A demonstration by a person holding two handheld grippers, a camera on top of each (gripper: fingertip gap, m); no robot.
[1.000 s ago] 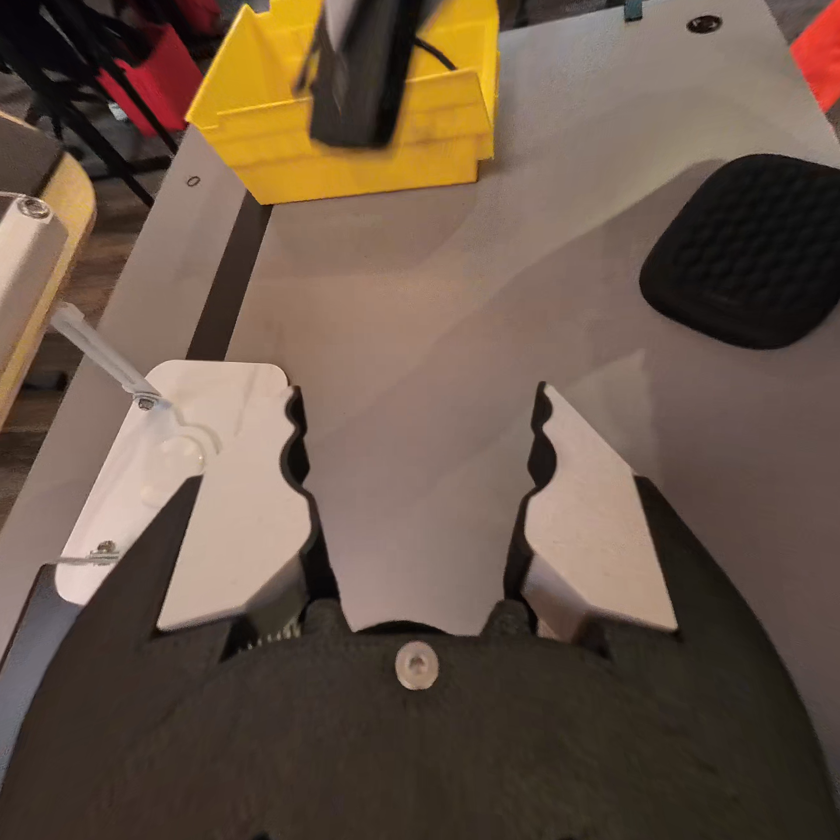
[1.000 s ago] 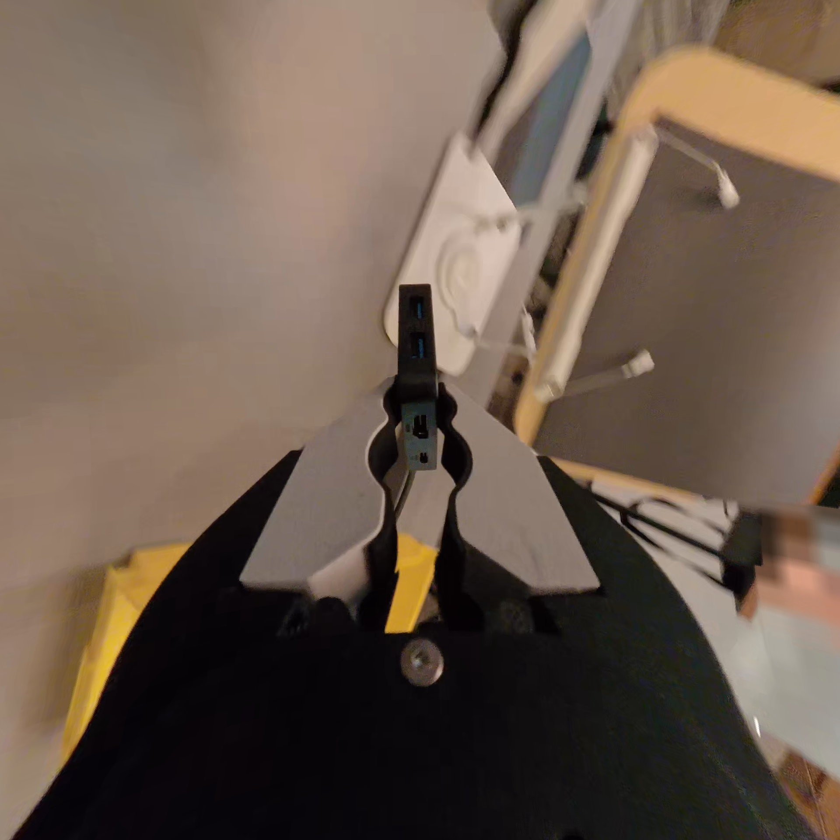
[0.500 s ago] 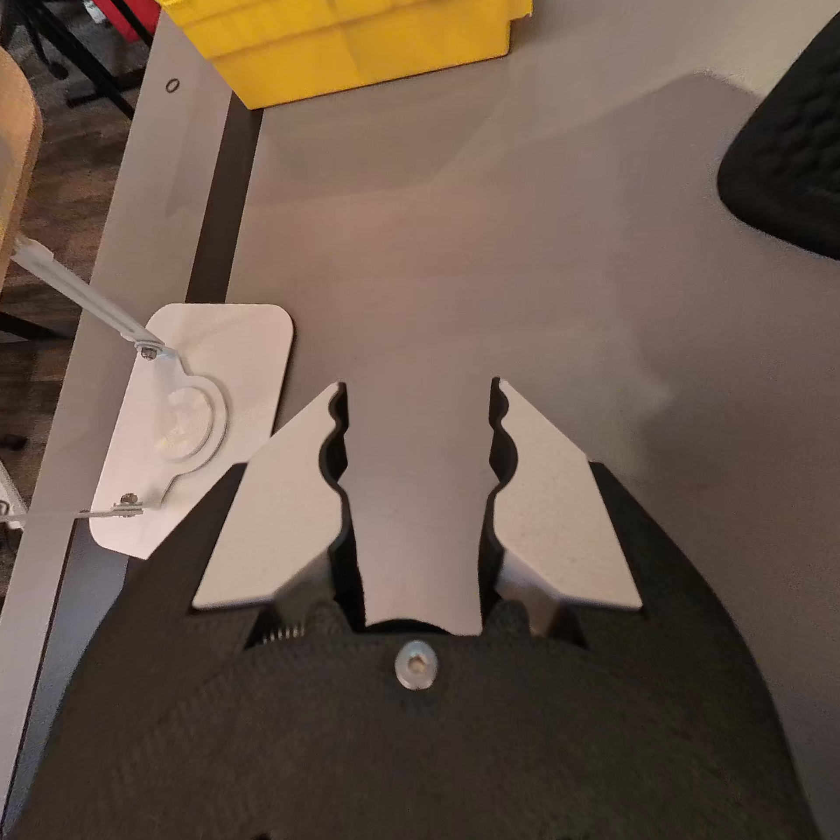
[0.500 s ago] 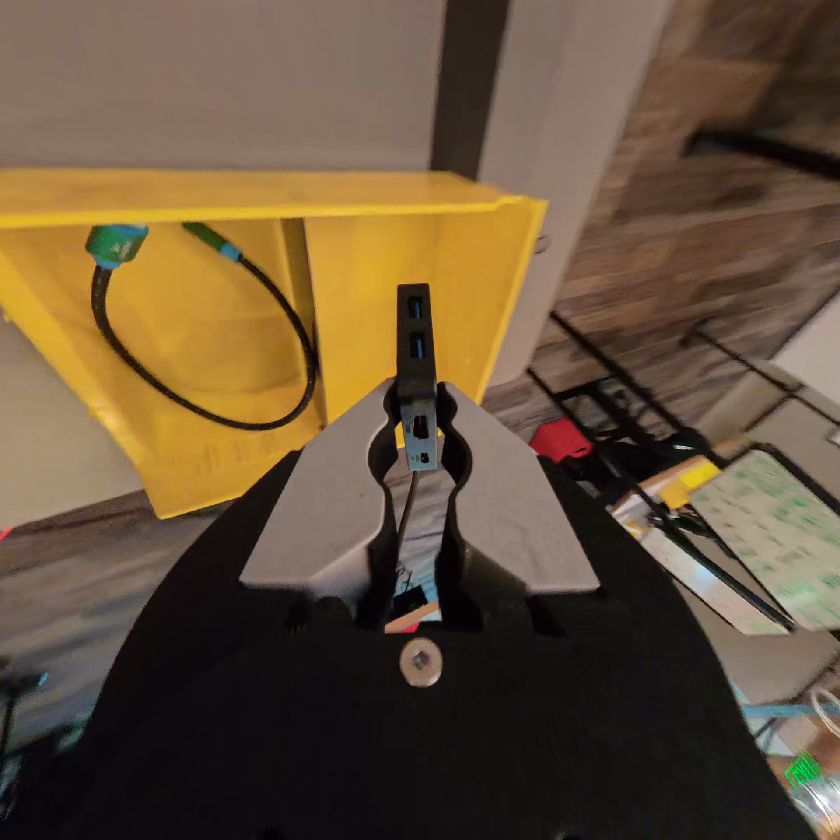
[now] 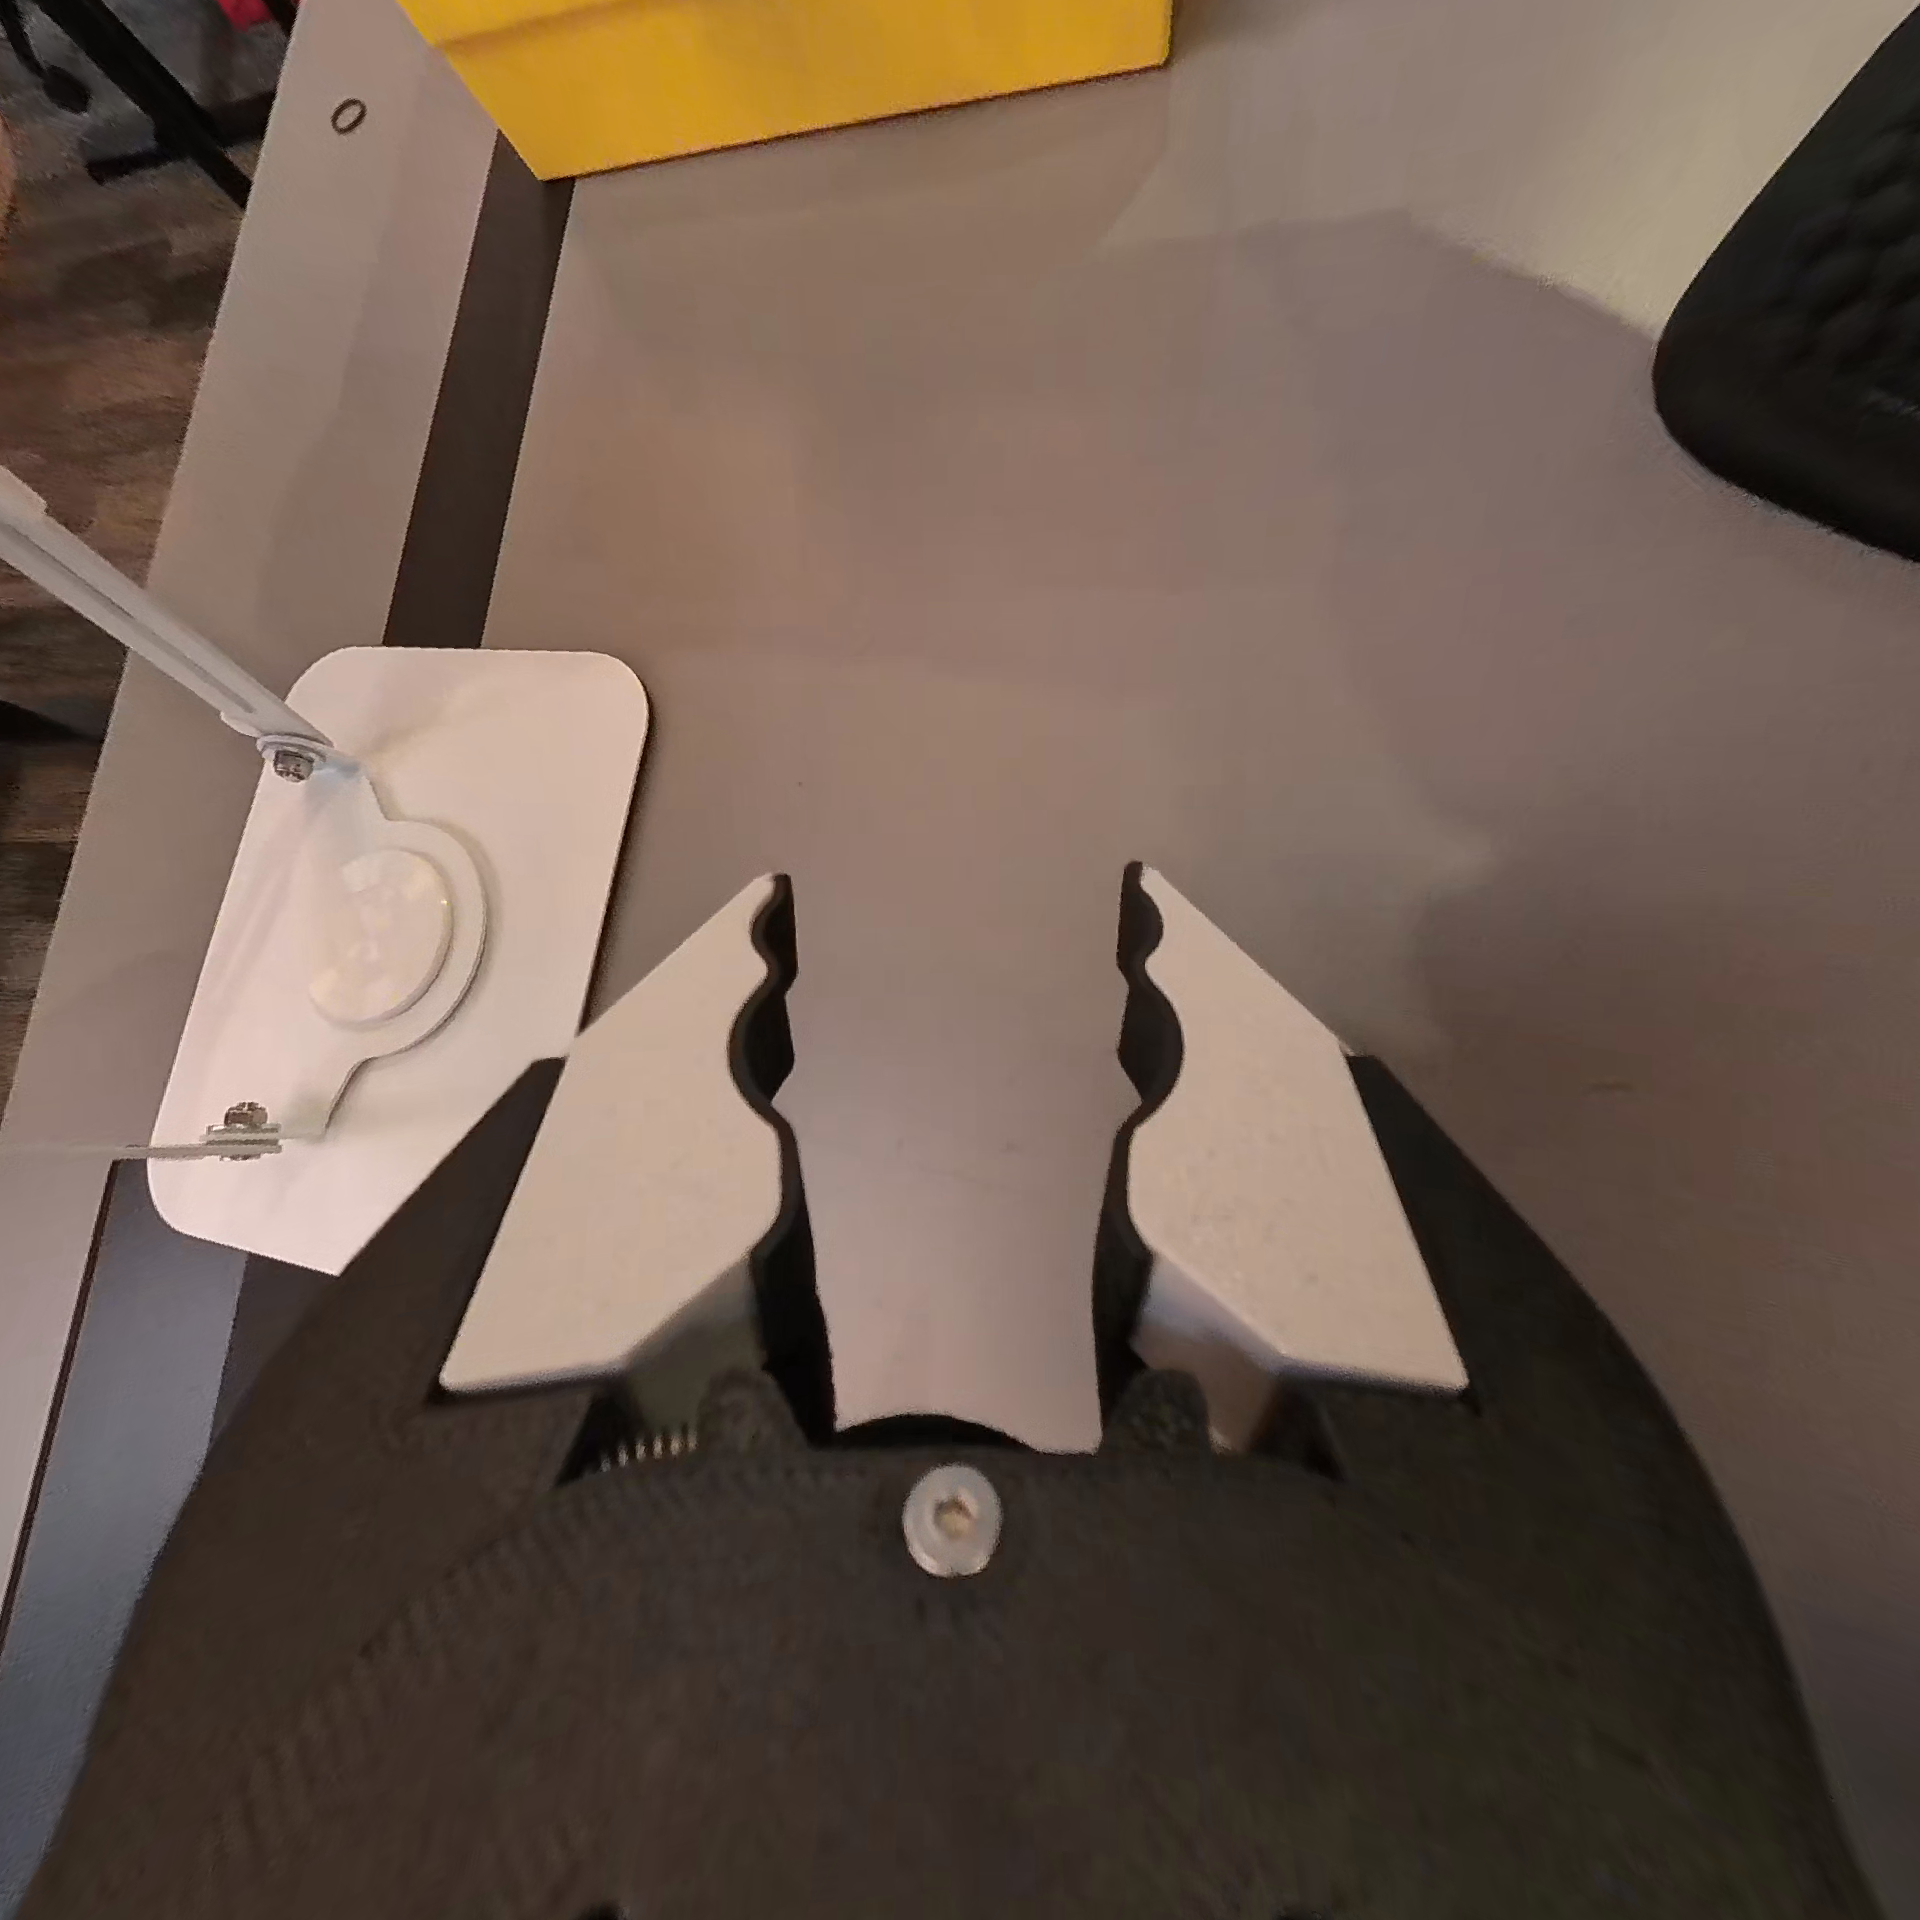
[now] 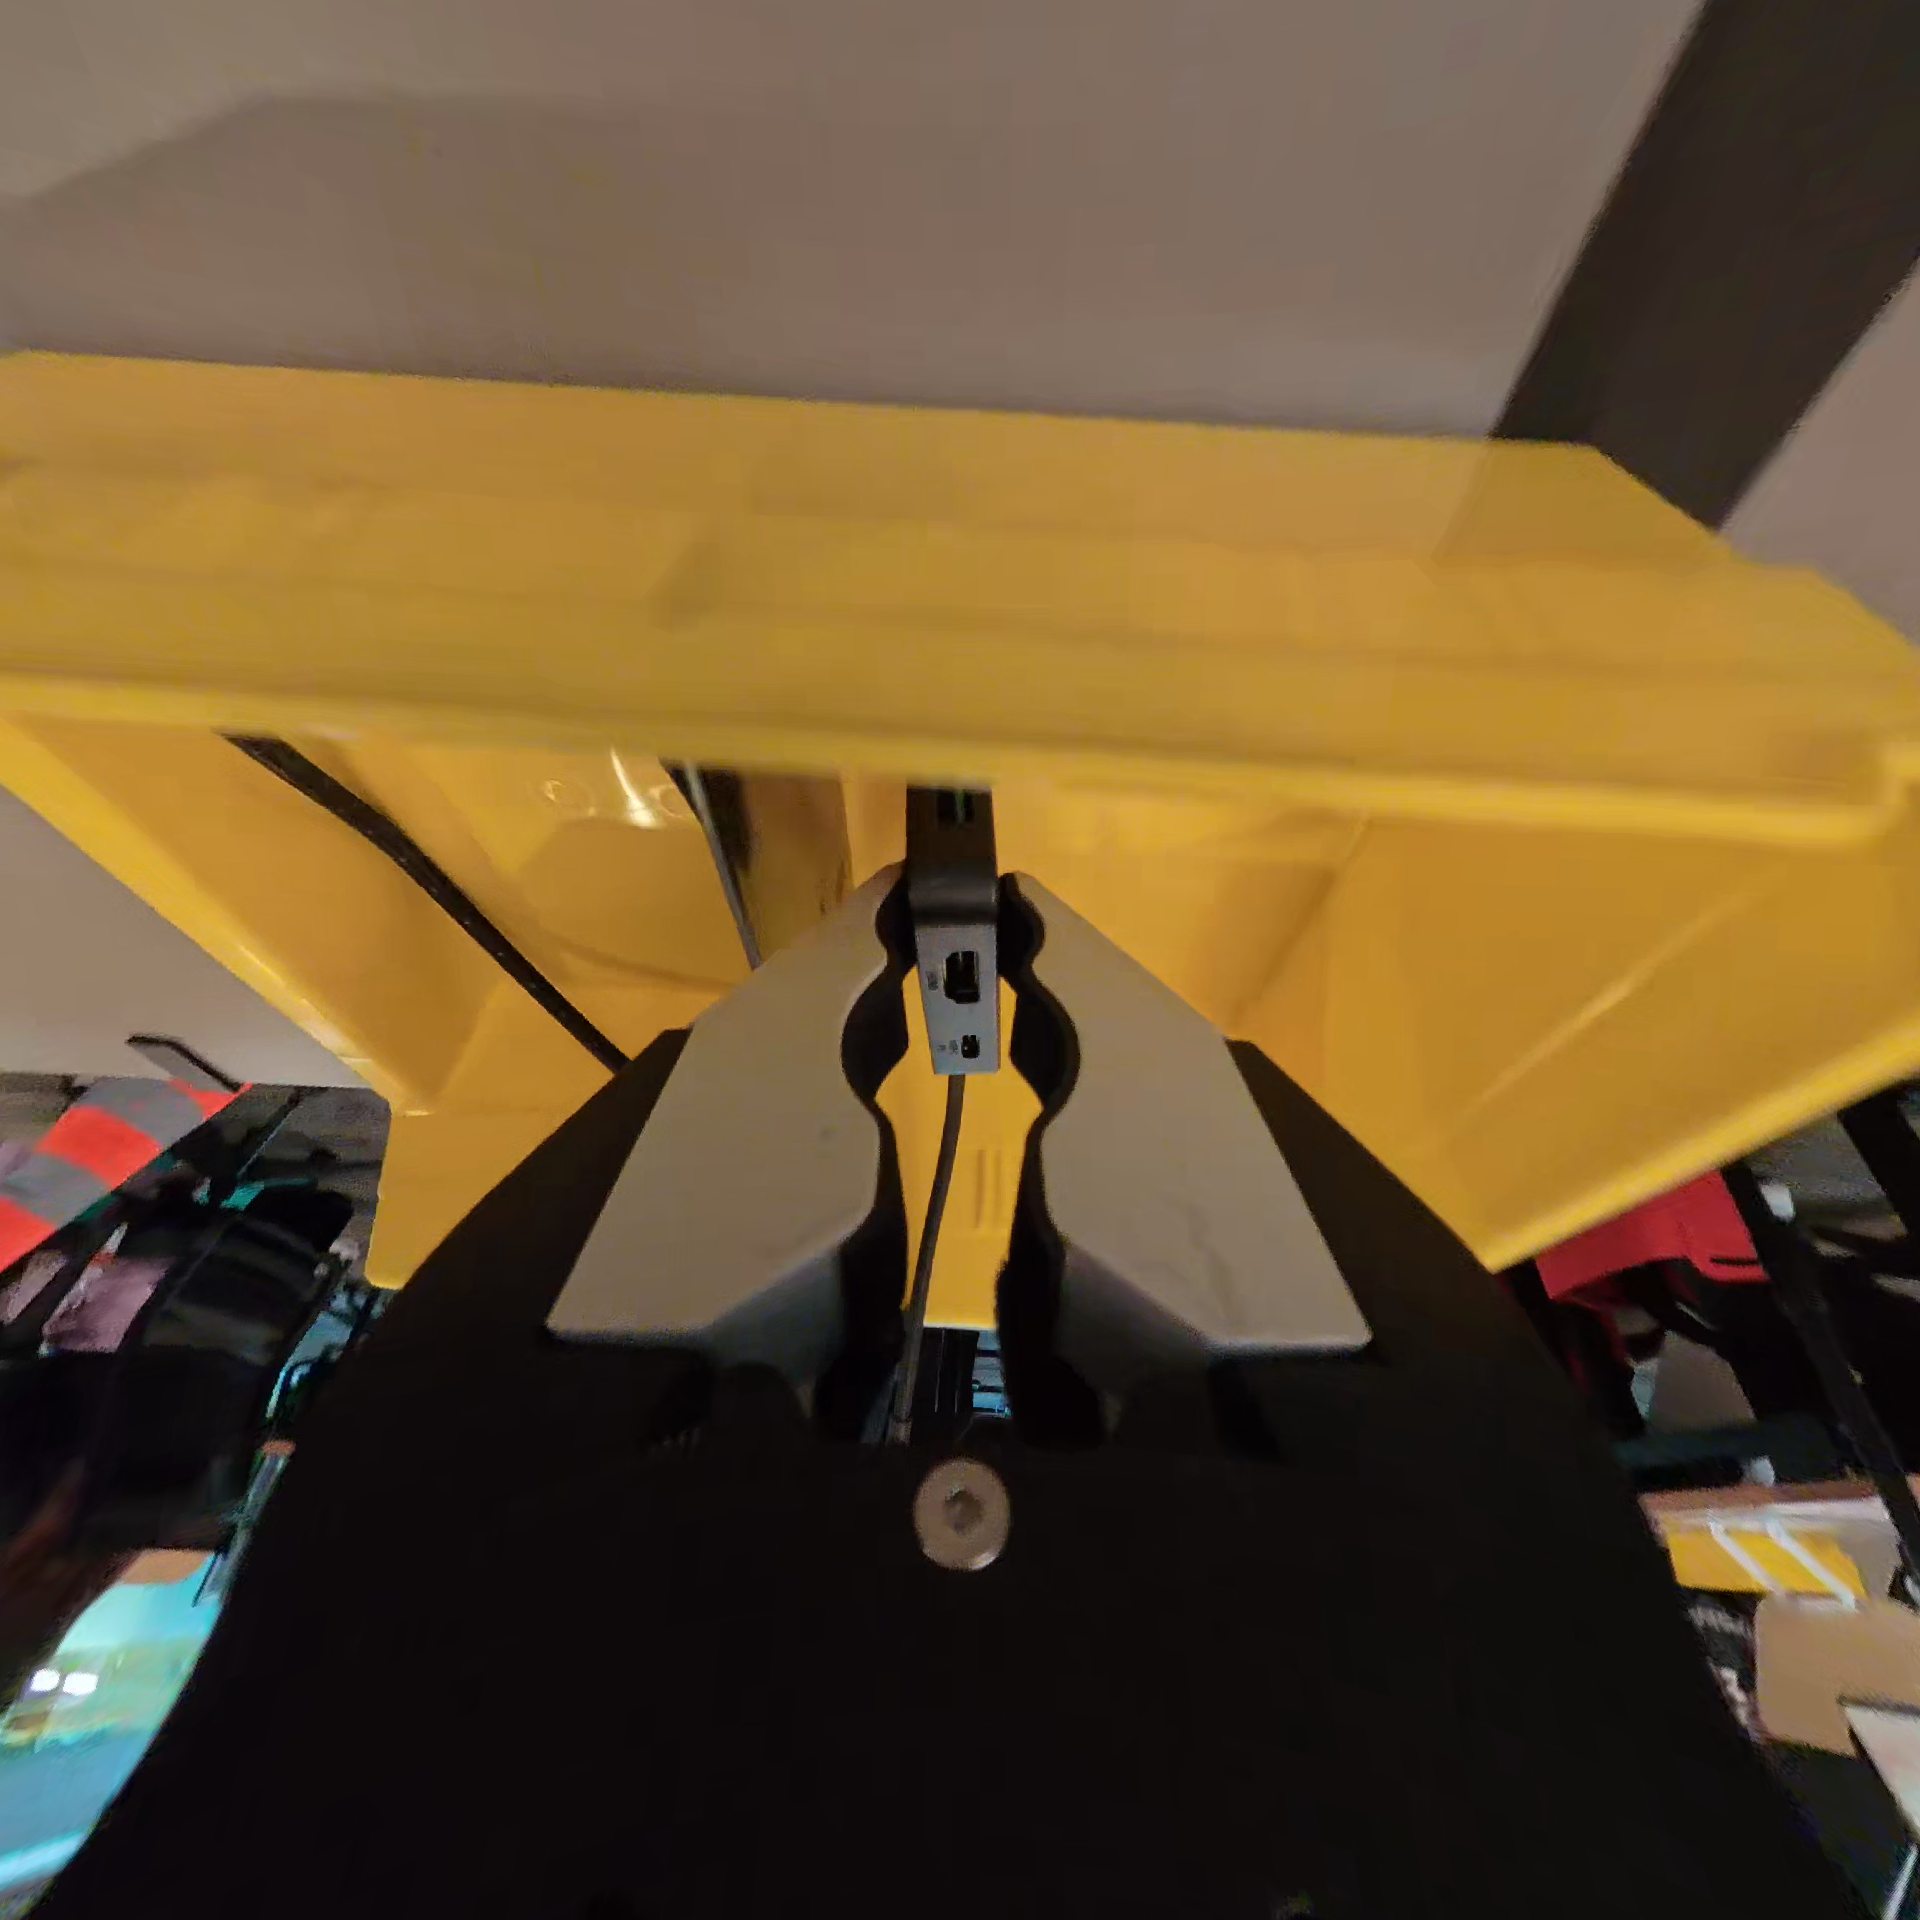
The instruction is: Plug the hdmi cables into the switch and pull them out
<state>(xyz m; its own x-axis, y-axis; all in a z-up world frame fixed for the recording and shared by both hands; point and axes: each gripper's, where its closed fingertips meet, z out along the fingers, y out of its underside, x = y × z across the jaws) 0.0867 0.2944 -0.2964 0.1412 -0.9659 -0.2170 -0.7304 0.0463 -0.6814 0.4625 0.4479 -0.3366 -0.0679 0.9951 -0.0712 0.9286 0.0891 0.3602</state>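
My right gripper is shut on the switch, a slim dark grey adapter with ports on its near face and a thin grey lead hanging from it. It holds the switch inside the yellow bin, whose near wall hides the switch's far end. A black cable lies in the bin at the left. My left gripper is open and empty over the grey table. The bin's front wall shows at the top of the left wrist view.
A white plate with a round mount and metal strips lies at the table's left edge, just left of my left gripper. A black textured pad lies at the right. A dark strip runs along the table's left side. Clutter lies beyond the table. The gap from one gripper's tips to the other's is roughly 40 cm.
My right gripper has swung round and lowered the switch into the yellow bin. My left gripper has drawn back from the bin and narrowed a little, still open.
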